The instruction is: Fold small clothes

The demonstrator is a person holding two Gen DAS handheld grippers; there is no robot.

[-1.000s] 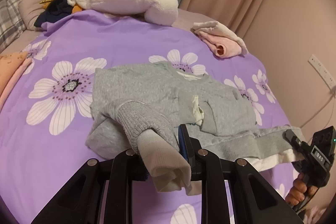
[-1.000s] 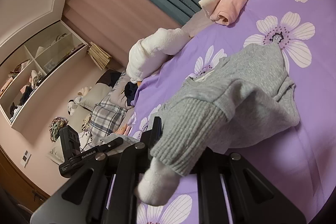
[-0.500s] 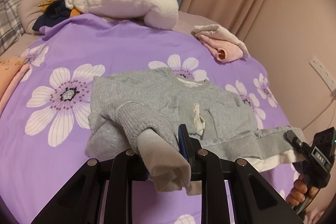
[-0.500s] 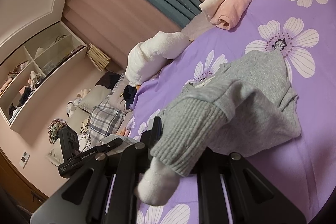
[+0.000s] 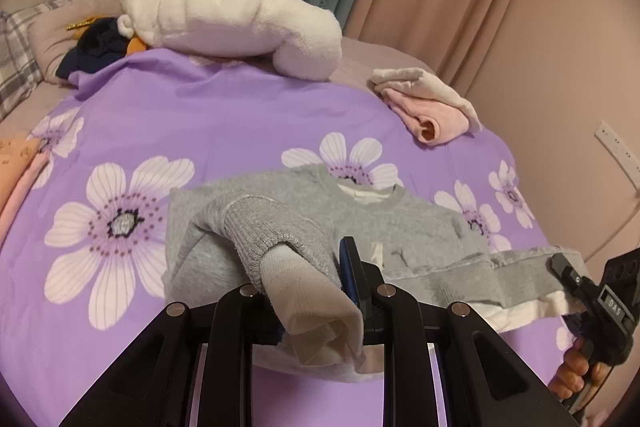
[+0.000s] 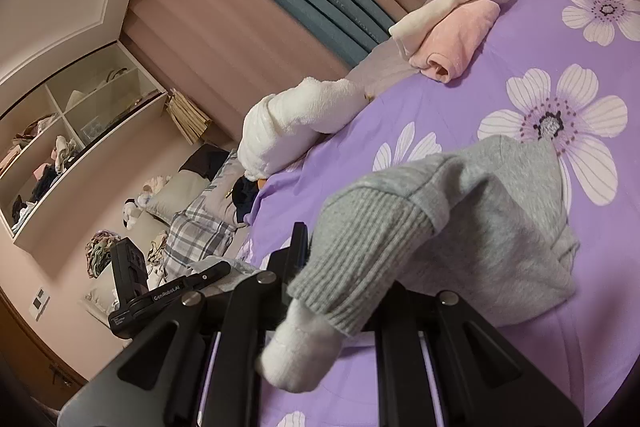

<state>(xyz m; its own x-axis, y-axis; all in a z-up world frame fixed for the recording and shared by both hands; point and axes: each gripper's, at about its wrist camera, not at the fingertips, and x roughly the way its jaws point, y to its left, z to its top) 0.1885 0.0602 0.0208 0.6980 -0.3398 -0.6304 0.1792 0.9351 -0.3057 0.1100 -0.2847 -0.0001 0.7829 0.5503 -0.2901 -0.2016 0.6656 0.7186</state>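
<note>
Sweatshirt [image 5: 360, 223] lies ahead on bedspread [image 5: 224, 123], each tool pinching one cuff: left [image 5: 316, 303], right [image 6: 320, 291].

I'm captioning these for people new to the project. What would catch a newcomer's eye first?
The purple bedspread with big white flowers fills both views. On it lies a small grey sweatshirt, its hem lifted by the left gripper and right gripper, jaws shut on the ribbed corners. Behind sits a fluffy white bundle, and a folded pink garment to its right.

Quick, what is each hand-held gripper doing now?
Left hand-held gripper: shut on the grey sweater.
Right hand-held gripper: shut on the same grey sweater.
</note>
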